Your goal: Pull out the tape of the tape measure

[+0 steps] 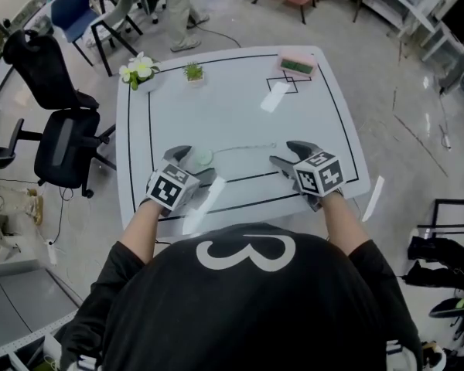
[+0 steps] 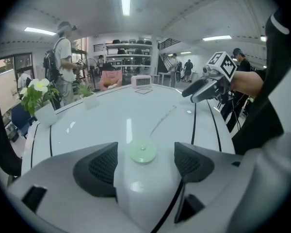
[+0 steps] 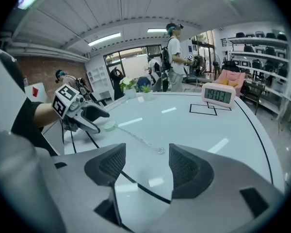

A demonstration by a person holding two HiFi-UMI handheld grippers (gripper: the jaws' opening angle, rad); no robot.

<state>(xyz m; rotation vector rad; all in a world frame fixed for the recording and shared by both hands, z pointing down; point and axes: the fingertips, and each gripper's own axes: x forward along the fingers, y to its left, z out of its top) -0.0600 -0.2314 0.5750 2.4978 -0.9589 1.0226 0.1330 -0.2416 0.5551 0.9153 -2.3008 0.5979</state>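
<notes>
A round pale green tape measure (image 1: pixel 203 158) lies flat on the white table (image 1: pixel 232 99). Its thin tape (image 1: pixel 240 148) runs right across the table and ends in a small ring (image 3: pixel 161 150). My left gripper (image 1: pixel 195 165) is open, with the tape measure (image 2: pixel 143 151) lying between its jaws (image 2: pixel 144 163) and neither pad touching it. Open too is my right gripper (image 1: pixel 288 154); the ring lies on the table just ahead of the gap (image 3: pixel 146 163), free of both pads. Each gripper shows in the other's view: the right gripper (image 2: pixel 203 86) and the left gripper (image 3: pixel 99 120).
A pink clock (image 1: pixel 297 65) stands at the table's far right inside a drawn square. A pot of white flowers (image 1: pixel 139 72) and a small green plant (image 1: pixel 193 73) stand at the far left. Black office chairs (image 1: pixel 58 130) stand left of the table. A person (image 3: pixel 173 57) stands beyond it.
</notes>
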